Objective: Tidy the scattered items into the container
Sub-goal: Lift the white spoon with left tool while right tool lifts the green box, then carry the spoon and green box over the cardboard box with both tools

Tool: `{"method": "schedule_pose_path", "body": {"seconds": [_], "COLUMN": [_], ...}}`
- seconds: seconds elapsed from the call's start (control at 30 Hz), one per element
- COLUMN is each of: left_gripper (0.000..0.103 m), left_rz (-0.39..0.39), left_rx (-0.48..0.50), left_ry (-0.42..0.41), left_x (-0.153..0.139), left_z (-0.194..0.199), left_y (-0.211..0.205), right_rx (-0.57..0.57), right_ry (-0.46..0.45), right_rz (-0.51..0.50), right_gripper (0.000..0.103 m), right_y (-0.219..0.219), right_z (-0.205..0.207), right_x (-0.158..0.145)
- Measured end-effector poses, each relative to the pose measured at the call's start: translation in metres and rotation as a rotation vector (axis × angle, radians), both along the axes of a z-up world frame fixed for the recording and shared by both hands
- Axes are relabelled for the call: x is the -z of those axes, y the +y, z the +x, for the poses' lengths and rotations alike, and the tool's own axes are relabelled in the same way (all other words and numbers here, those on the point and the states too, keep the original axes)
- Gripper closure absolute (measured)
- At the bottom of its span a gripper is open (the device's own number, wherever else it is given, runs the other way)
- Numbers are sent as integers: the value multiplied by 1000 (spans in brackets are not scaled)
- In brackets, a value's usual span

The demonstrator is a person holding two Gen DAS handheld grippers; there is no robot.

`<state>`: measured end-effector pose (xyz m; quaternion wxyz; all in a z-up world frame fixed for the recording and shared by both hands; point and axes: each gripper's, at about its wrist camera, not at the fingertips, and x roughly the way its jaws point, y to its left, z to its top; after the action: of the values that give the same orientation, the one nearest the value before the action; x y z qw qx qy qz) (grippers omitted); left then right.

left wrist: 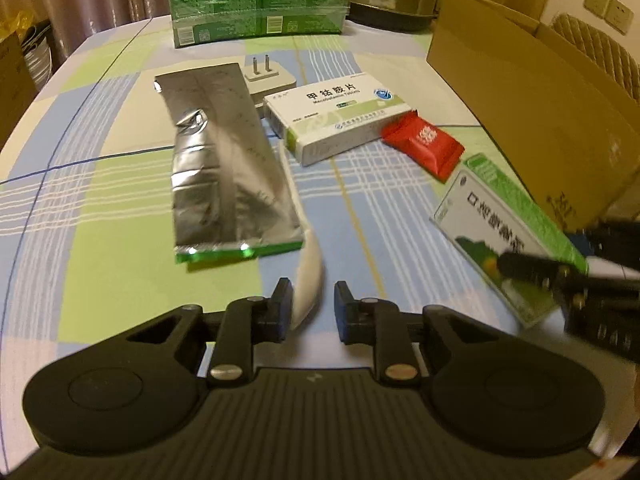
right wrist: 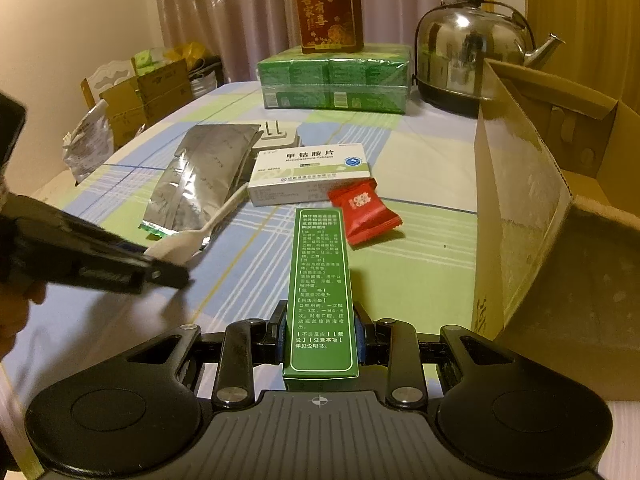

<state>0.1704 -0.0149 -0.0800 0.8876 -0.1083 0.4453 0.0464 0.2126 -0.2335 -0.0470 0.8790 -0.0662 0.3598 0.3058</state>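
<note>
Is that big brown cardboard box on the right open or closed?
Open. In the right wrist view the cardboard box has its flaps standing up, and you can see down past the near wall into its inside.

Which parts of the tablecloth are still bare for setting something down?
Bare: the checked tablecloth left of the silver foil pouch, and the strip between the red candy wrapper and the open cardboard box. Crowded: around the white medicine box.

Both grippers are matte black plastic. The left gripper (left wrist: 308,304) has blue-faced fingers (left wrist: 343,300), silver pivot screws, two round side housings and a ribbed centre plate. The right gripper (right wrist: 320,334) matches, with a white crosshair mark printed on its ribbed plate.
</note>
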Motion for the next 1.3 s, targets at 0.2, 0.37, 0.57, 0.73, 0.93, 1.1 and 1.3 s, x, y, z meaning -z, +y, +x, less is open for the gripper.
{"method": "schedule_pose_path", "body": {"seconds": [0.2,0.37,0.57,0.73,0.93,1.1,1.3], "left_gripper": [86,86,96,96,96,96,96], "left_rz": [-5,66,94,84,51,38,14], "left_rx": [2,51,90,108,166,164,151], "left_ry": [-15,-28,-21,-24,-26,-24,-19], "left_x": [-1,-2,2,-1,-10,-10,-6], "left_z": [-3,3,12,4,-26,-44,-49], "left_y": [5,-2,-6,-8,-17,-20,-20], "right_rx": [-2,-1,-3,-4,-14,-17,-34], "right_ry": [5,5,7,14,24,22,29], "right_rz": [-4,-4,-2,0,-3,-24,-83], "right_gripper": [75,75,75,75,75,76,75], "right_y": [2,2,2,2,4,9,20], "right_z": [-2,-3,-3,-3,-16,-27,-25], "right_x": [-1,-1,-1,-1,-3,-1,6]}}
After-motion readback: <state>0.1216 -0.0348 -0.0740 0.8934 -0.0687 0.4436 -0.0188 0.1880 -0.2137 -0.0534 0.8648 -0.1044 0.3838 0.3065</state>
